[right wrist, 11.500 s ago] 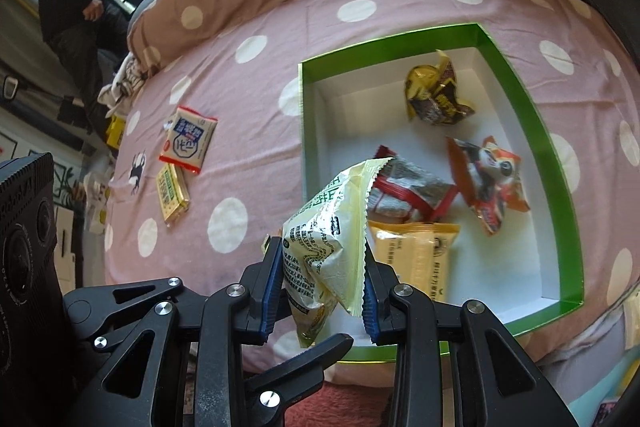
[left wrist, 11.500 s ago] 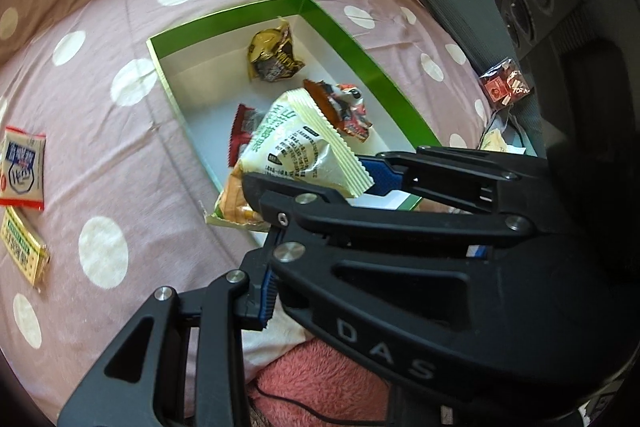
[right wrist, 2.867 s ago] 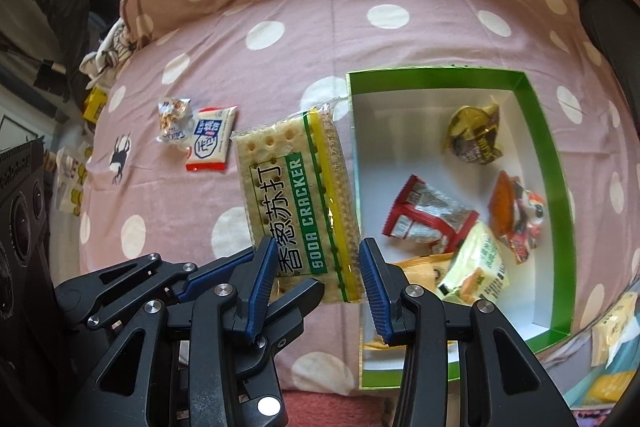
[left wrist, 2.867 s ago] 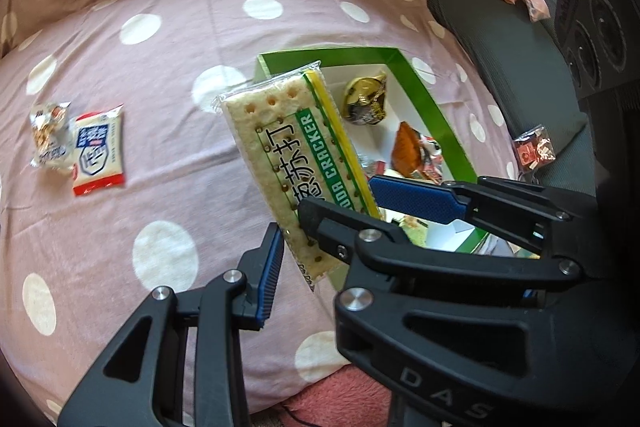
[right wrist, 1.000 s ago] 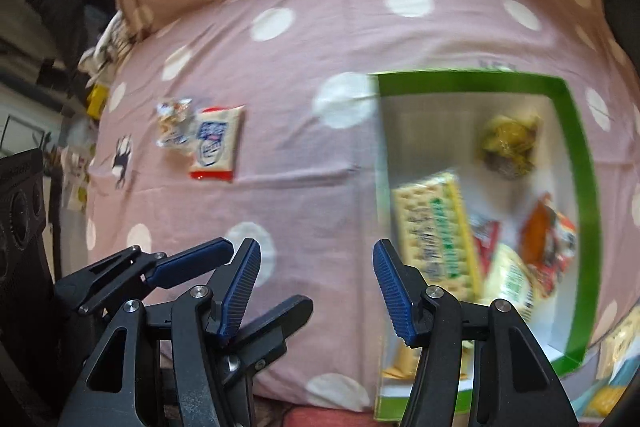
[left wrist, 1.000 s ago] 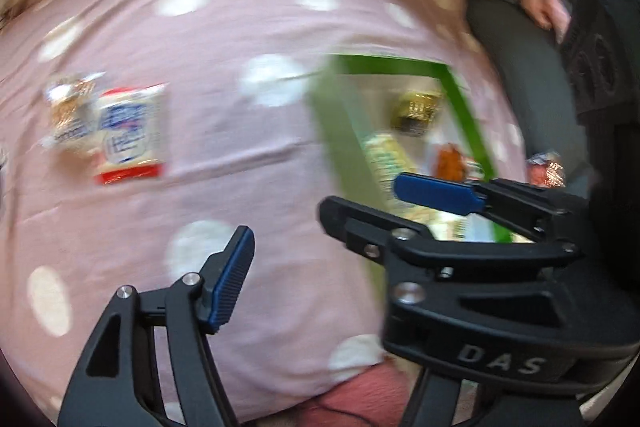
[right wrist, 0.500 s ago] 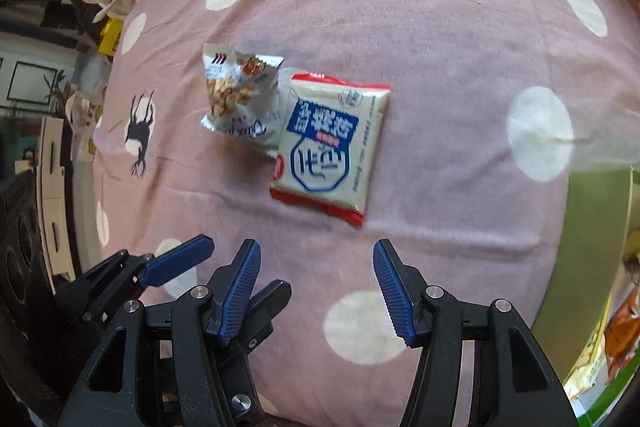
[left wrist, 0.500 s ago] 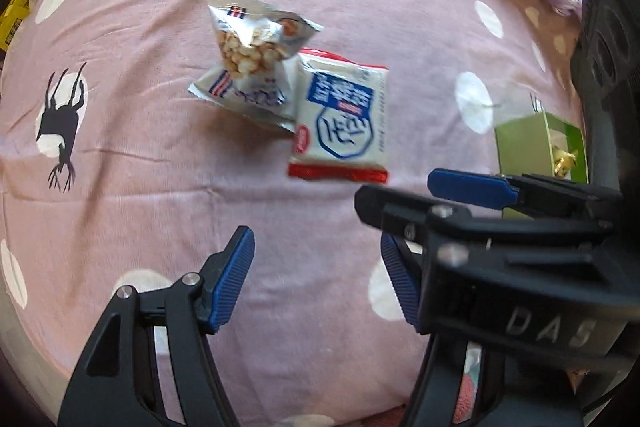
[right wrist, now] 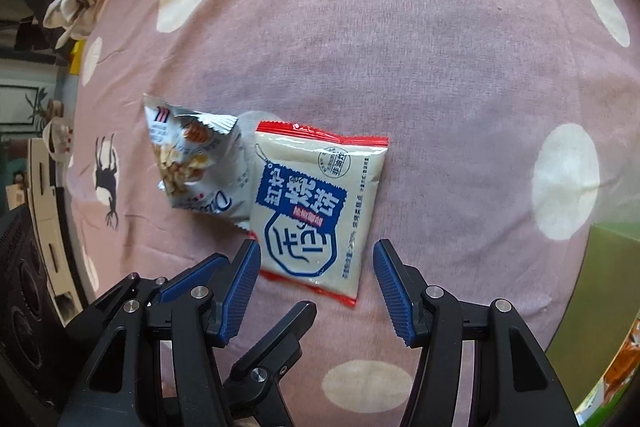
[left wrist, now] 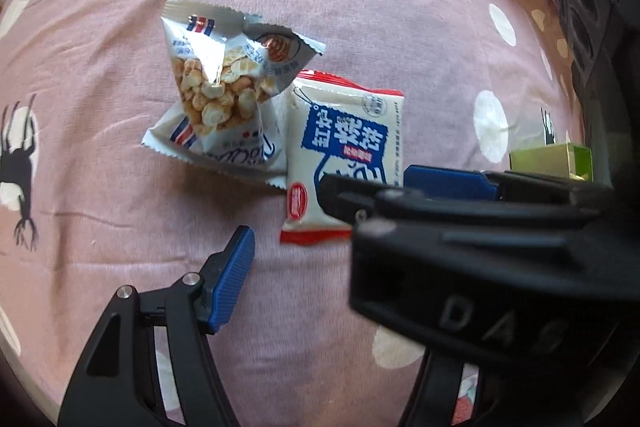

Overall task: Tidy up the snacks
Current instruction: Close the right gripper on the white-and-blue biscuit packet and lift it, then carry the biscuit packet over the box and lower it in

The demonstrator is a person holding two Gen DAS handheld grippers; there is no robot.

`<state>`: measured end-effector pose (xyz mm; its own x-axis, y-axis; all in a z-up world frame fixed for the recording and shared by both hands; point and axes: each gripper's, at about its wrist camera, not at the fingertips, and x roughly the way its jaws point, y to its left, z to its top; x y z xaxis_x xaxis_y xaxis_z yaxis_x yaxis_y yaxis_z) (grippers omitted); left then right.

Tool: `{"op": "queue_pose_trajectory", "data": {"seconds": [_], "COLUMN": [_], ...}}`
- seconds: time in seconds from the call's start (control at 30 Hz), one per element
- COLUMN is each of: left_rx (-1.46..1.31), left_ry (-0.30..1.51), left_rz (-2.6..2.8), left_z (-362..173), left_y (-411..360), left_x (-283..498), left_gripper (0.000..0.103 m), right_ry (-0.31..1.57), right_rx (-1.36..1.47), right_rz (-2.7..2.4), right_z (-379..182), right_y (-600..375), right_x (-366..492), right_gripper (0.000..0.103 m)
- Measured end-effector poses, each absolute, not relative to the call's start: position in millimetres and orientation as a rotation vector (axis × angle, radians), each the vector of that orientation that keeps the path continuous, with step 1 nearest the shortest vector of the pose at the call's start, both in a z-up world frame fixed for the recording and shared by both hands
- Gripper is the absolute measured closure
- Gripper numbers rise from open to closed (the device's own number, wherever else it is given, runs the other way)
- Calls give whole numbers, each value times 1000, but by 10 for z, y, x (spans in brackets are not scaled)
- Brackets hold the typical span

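We hover right tongs [right wrist: 316, 267], jaws apart, empty, straddling near edge of cream packet [right wrist: 316, 203] flat on pink dotted bedspread [right wrist: 400, 47]. Left tongs [left wrist: 320, 227] also apart, empty, just beside. Risks: flat packet slips the pinch; pads snag bedspread; overlapping popcorn bag [right wrist: 192, 163] drags along; our two tongs clash. Green box [right wrist: 612, 251] waits right.
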<state>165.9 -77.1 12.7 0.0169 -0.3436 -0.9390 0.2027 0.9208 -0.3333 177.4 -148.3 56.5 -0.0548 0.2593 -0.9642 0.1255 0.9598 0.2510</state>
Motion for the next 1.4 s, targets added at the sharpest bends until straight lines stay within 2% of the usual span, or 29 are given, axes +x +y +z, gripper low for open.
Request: {"op": "queue_pose_trajectory", "data": {"seconds": [0.23,0.33,0.37,0.4,0.83,1.4], "left_rx": [-160,-177,-199,-220,-218,-137], "left_ry": [1490,1454,1449,1458,1430,1317], "left_rz": [-438,-461,-481,-500,-526,-607], "left_z": [77,90,91,94,208,906], "left_y": [-736,-715,-697,-653,-578,-1116], "left_x": [1802,1837,1853,1814,1633,957], "left_gripper": [41,52,62,64,65,64], "right_ry": [1630,1627,1625,1621,1575,1445], "right_rx": [258,241,225,199,166,184], "right_rz": [105,108,111,114,107,46], "right_z": [500,494,497,504,641,1336], "right_y": [-1396,-1369,-1352,-1322,-1259,-1542], "right_x": [1812,1806,1800,1793,1645,1078], "right_gripper": [43,43,43,43,47,47]}}
